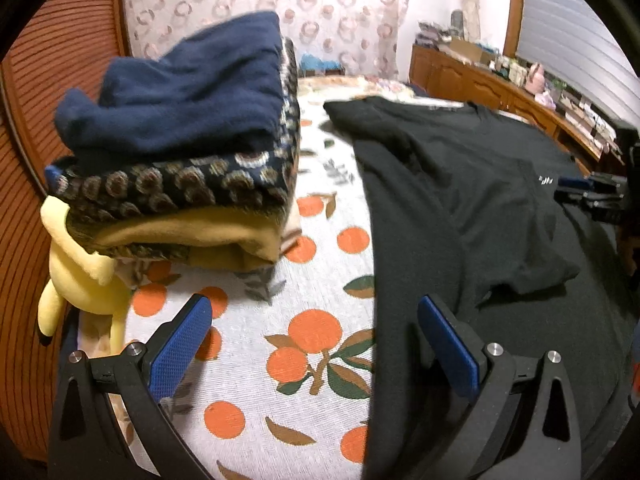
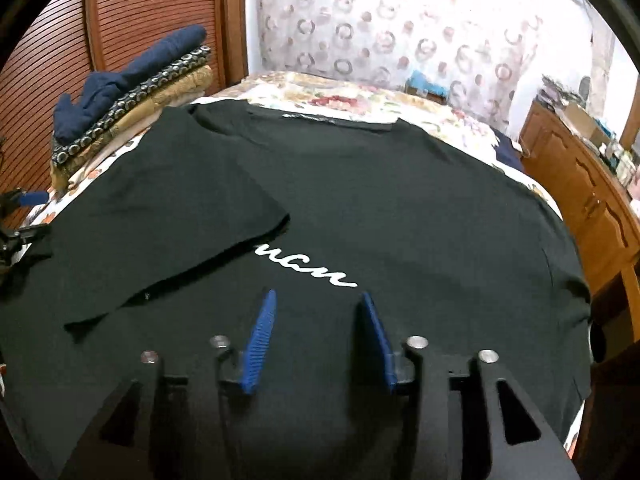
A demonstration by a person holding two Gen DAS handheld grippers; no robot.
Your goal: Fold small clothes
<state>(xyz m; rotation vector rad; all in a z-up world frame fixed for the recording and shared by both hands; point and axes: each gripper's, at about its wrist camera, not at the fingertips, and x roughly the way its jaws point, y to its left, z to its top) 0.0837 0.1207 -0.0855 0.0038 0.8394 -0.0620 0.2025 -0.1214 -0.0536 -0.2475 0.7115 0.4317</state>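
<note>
A black T-shirt (image 1: 460,200) (image 2: 400,200) lies spread flat on the bed, collar toward the far side. Its left sleeve (image 2: 160,216) is folded inward over the chest and hides part of the white lettering (image 2: 306,270). My right gripper (image 2: 319,296) hovers over the shirt's lower middle, just below the lettering, open with nothing between its blue pads. My left gripper (image 1: 314,308) stands wide open above the orange-print sheet (image 1: 280,320) at the shirt's left edge, one finger over the sheet and one over black cloth. Each gripper shows small at the edge of the other's view.
A stack of folded clothes (image 1: 180,140) (image 2: 132,92), navy on top, sits at the bed's far left. A yellow plush toy (image 1: 76,280) lies beside it. A louvred wooden door (image 1: 60,60) stands behind. A cluttered wooden cabinet (image 2: 580,184) runs along the right.
</note>
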